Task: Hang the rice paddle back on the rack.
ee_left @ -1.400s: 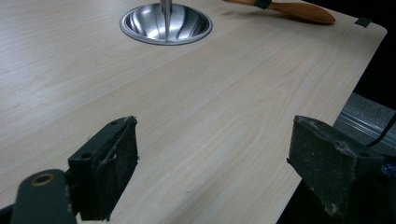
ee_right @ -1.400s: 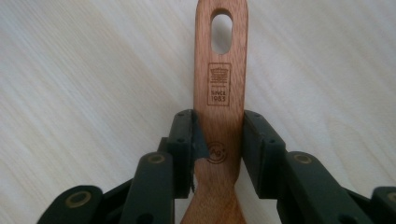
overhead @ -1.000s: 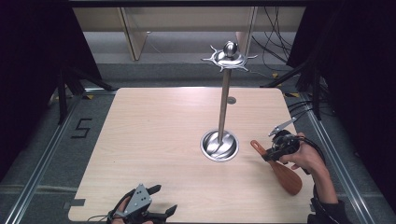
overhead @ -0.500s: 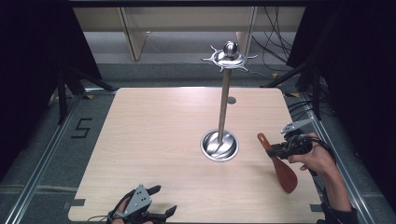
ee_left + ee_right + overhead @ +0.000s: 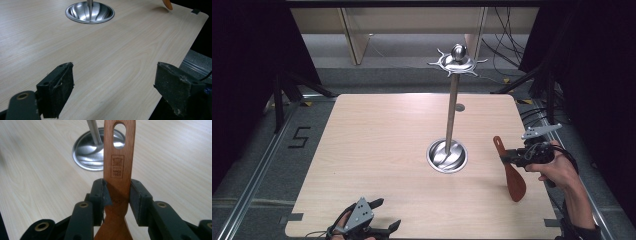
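step: carrying wooden spatula [image 5: 510,166] toward rack | right hand-held gripper [image 5: 512,157] clamped on its handle, right of stand [image 5: 451,113] | left hand-held gripper [image 5: 379,215] open, near table [image 5: 372,145] edge | next: raise hole to hook

Wooden spatula [image 5: 119,170] blade lost below the right gripper view's bottom edge, only its orange tip [image 5: 167,4] at the left gripper view's top, stand [image 5: 90,12] pole cropped there, left gripper [image 5: 362,226] body cut by the high view's lower edge.
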{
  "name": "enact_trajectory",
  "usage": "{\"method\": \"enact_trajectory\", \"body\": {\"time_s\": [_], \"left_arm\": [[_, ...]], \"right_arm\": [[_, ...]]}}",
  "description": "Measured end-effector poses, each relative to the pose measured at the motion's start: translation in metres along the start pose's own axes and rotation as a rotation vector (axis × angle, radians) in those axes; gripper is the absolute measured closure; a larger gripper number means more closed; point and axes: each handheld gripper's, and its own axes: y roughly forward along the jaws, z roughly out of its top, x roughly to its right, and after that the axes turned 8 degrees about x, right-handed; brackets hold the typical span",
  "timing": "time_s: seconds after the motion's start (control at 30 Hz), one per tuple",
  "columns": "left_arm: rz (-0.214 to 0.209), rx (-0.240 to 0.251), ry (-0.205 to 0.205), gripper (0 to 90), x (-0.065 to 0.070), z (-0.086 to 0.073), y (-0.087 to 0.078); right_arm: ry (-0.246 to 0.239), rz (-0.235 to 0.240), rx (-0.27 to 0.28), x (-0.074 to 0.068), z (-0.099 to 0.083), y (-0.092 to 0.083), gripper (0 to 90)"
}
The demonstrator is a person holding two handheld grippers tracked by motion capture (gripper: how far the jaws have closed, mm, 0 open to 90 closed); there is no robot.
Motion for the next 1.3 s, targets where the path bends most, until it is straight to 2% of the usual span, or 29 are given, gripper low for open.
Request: {"method": "enact_trajectory", "body": {"time_s": [0.07, 0.17, 0.3, 0.33, 0.37, 0.4, 0.43, 0.53, 0.6, 0.63, 0.67, 0.73, 0.77, 0.8, 0.83, 0.9, 0.93, 1.0, 1.07, 1.1, 1.2, 1.23, 1.3], "left_arm": [[0.000, 0.000, 0.000, 14.9, 0.000, 0.000, 0.000], [0.000, 0.000, 0.001, 14.9, 0.000, 0.000, 0.000], [-0.001, 0.008, -0.009, 14.9, 0.000, 0.000, 0.000], [0.000, 0.007, -0.006, 14.9, 0.000, 0.000, 0.000], [0.009, -0.006, 0.005, 14.9, 0.000, 0.000, -0.001], [0.004, 0.011, -0.013, 14.9, 0.001, 0.000, 0.000], [0.006, 0.007, -0.007, 14.9, 0.001, 0.000, 0.000], [0.000, 0.006, -0.005, 14.9, 0.000, -0.001, 0.000], [0.007, 0.002, -0.003, 14.9, 0.000, 0.000, -0.001], [0.007, 0.004, -0.003, 14.9, 0.000, 0.000, 0.000], [0.004, 0.006, -0.005, 14.9, 0.000, -0.001, 0.000], [0.001, 0.011, -0.007, 14.9, 0.000, -0.001, 0.001], [0.001, 0.012, -0.006, 14.9, -0.001, -0.001, 0.000], [0.003, 0.014, -0.009, 14.9, -0.001, -0.001, 0.001], [0.006, 0.011, -0.010, 14.9, 0.000, -0.001, 0.000], [0.001, 0.010, -0.005, 14.9, 0.000, -0.001, 0.000], [0.002, 0.009, -0.005, 14.9, 0.000, -0.001, 0.000], [0.003, 0.012, -0.008, 14.9, 0.000, -0.001, 0.000], [0.003, 0.009, -0.007, 14.9, 0.000, -0.001, 0.000], [0.002, 0.010, -0.016, 14.9, 0.000, -0.002, 0.000], [0.007, 0.002, -0.007, 14.9, -0.001, -0.001, 0.000], [0.005, 0.009, -0.016, 14.9, 0.000, -0.002, 0.001], [0.006, 0.002, -0.007, 14.9, -0.001, -0.002, 0.000]], "right_arm": [[-0.013, 0.004, 0.018, 0.001, 0.001, -0.003, 67.2], [-0.006, 0.012, 0.029, 0.000, 0.002, -0.006, 67.2], [-0.013, 0.026, 0.078, -0.003, 0.009, -0.016, 67.2], [-0.021, 0.022, 0.110, -0.003, 0.009, -0.016, 67.2], [-0.020, 0.032, 0.106, -0.004, 0.011, -0.018, 67.2], [-0.033, 0.029, 0.131, -0.005, 0.013, -0.020, 67.2], [-0.037, 0.031, 0.144, -0.006, 0.015, -0.021, 67.2], [-0.047, 0.045, 0.162, -0.012, 0.022, -0.026, 67.2], [-0.062, 0.045, 0.212, -0.016, 0.027, -0.028, 67.2], [-0.085, 0.047, 0.203, -0.017, 0.031, -0.030, 67.2], [-0.098, 0.030, 0.247, -0.019, 0.033, -0.029, 67.2], [-0.094, 0.030, 0.240, -0.025, 0.041, -0.032, 67.2], [-0.108, 0.025, 0.270, -0.027, 0.044, -0.031, 67.2], [-0.106, 0.031, 0.270, -0.030, 0.048, -0.033, 67.2], [-0.119, 0.018, 0.295, -0.032, 0.051, -0.033, 67.2], [-0.111, 0.033, 0.301, -0.036, 0.056, -0.034, 67.2], [-0.124, 0.025, 0.297, -0.038, 0.059, -0.035, 67.2], [-0.146, 0.034, 0.328, -0.039, 0.062, -0.034, 67.2], [-0.146, 0.031, 0.340, -0.042, 0.064, -0.033, 67.2], [-0.149, 0.049, 0.332, -0.044, 0.067, -0.036, 67.2], [-0.161, 0.045, 0.372, -0.048, 0.071, -0.038, 67.2], [-0.169, 0.047, 0.372, -0.048, 0.072, -0.040, 67.2], [-0.172, 0.057, 0.381, -0.050, 0.075, -0.042, 67.2]]}}
